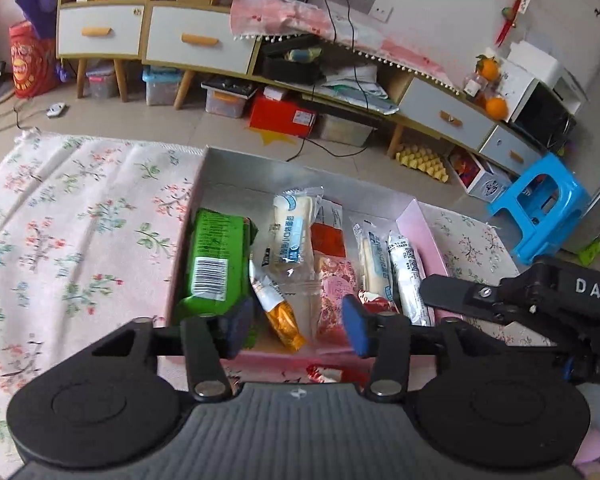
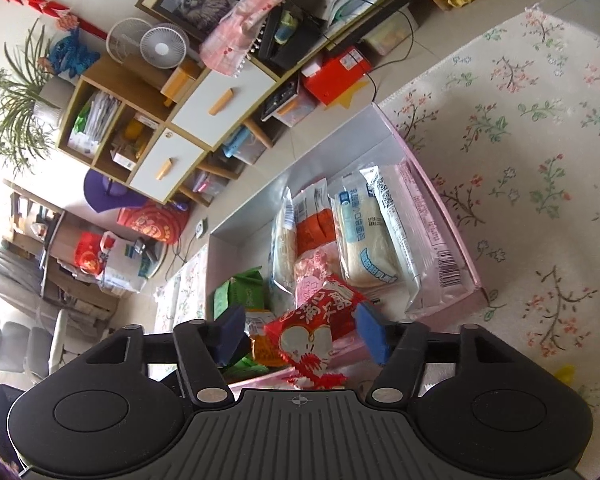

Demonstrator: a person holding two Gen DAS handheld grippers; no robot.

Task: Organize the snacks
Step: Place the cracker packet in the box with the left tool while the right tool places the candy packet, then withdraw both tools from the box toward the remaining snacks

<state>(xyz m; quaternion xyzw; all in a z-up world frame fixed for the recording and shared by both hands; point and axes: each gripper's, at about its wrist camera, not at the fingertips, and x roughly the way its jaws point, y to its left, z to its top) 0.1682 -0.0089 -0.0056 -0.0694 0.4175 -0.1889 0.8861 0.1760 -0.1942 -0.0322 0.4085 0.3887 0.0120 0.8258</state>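
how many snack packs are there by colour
white bread packs: 3
green pack: 1
small orange packet: 1
pink packet: 1
orange-red pack: 1
red heart packet: 1
total: 8

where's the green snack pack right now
In the left wrist view the green snack pack lies inside the pink box, against its left wall, just left of the orange packet.

each tool (image 1: 296, 330) is black plastic with blue pads (image 1: 356, 330), silver pivot screws and a ribbed grey body behind; white letters "das" on the right tool (image 2: 300, 334).
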